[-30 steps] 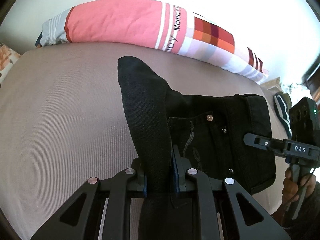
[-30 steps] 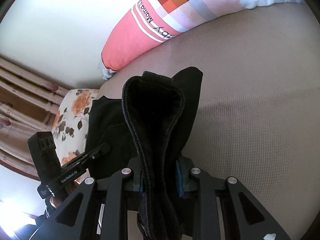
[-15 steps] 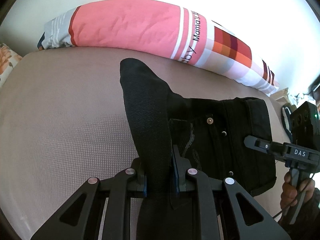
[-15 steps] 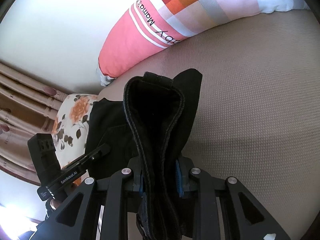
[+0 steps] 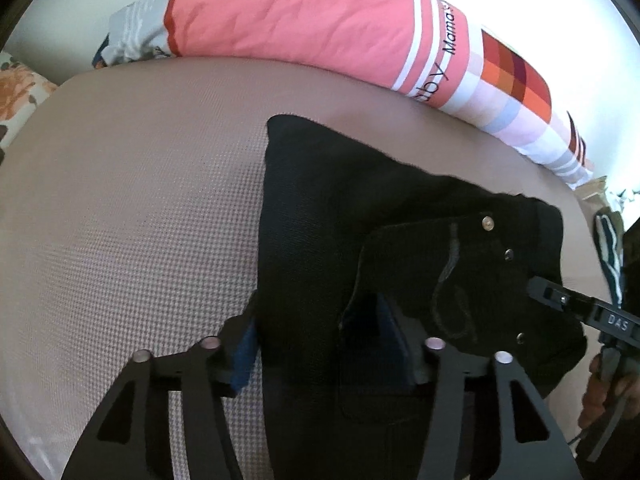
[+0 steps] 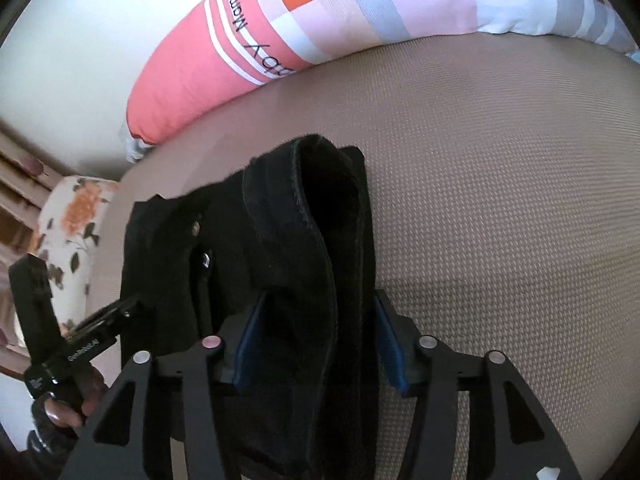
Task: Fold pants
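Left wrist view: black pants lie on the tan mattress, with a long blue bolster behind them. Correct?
Not quite. The bolster is pink, with white stripes and a checked end, not blue; the left wrist view shows it plainly. The rest holds: the black pants lie on the tan mattress, with the bolster behind them.

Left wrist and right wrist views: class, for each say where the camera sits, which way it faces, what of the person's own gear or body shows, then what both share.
Left wrist: sits behind the left tool, faces across the bed toward the pillow; right tool and hand at right edge.
Right wrist: sits behind the right tool, faces the same pillow; left tool and hand at left edge.
Shared: black pants, bed, pillow; both tools' fingers stand apart around the cloth.
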Motion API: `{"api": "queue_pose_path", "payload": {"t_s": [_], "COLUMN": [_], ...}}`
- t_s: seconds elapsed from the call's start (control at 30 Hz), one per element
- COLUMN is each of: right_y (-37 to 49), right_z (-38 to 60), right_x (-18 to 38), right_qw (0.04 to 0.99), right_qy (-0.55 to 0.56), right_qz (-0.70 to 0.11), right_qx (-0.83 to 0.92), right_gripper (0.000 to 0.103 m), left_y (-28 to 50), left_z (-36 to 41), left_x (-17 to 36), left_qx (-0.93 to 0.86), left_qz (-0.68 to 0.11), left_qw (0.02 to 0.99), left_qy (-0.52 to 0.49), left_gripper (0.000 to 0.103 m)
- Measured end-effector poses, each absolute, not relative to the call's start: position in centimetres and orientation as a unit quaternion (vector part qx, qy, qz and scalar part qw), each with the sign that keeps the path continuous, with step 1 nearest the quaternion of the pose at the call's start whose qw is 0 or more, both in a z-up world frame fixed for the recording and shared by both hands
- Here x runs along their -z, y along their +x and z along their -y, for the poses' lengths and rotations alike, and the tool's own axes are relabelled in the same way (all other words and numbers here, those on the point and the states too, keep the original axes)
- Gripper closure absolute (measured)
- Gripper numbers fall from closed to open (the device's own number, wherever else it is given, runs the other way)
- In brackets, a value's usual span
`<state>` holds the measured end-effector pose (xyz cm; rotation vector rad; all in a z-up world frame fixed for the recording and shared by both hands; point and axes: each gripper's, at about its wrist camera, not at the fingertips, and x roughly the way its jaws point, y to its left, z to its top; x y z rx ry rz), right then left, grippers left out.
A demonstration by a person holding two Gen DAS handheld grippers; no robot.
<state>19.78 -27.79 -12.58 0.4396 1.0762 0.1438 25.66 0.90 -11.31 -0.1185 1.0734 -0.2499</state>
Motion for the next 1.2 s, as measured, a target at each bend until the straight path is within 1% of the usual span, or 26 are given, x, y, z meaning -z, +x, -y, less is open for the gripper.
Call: {"api": "queue_pose_path", "payload": {"t_s": [0.03, 0.1, 0.37, 0.47, 0.63, 0.7, 0.8, 0.97, 1.2], "right_y": [19.5, 19.0, 15.0, 12.8, 8.8, 7.3, 5.6, 2.9, 0.9], "right_z": [27.7, 27.5, 26.6, 25.5, 23.1, 21.9, 20.1, 18.3, 17.3], "right_x": [12.5, 12.3, 9.7, 8.4, 6.4, 5.6, 4.7, 4.1, 4.2], "right_qw": [0.834, 0.834, 0.856, 0.870, 0.893, 0.901, 0.911, 0.919, 0.925], "right_qy": [0.203, 0.191, 0.154, 0.126, 0.082, 0.064, 0.045, 0.044, 0.042], "right_qz": [-0.510, -0.514, -0.492, -0.476, -0.442, -0.428, -0.410, -0.392, -0.376], "right_qx": [-0.065, -0.060, -0.037, -0.029, -0.018, -0.010, -0.007, 0.002, 0.009], "right_gripper": [0.054, 0.052, 0.046, 0.038, 0.028, 0.020, 0.016, 0.012, 0.011], "left_y": [25.3, 24.4, 19.8, 17.5, 13.8, 12.3, 10.2, 7.0, 4.3], "left_z": [-0.9, -0.8, -1.2, -1.5, -1.6, -1.6, -1.7, -1.8, -1.4], "left_x": [11.3, 11.2, 9.5, 8.6, 6.9, 6.3, 5.3, 3.9, 3.2], "left_qx": [0.114, 0.109, 0.065, 0.055, 0.033, 0.030, 0.021, 0.003, 0.007], "left_qz": [-0.508, -0.505, -0.490, -0.480, -0.457, -0.449, -0.436, -0.410, -0.394], "left_qw": [0.852, 0.856, 0.869, 0.875, 0.889, 0.893, 0.900, 0.912, 0.918], "left_qy": [-0.049, -0.035, -0.001, 0.003, 0.018, 0.018, 0.016, 0.023, 0.037], "left_gripper": [0.039, 0.037, 0.037, 0.037, 0.037, 0.037, 0.037, 0.037, 0.037]}}
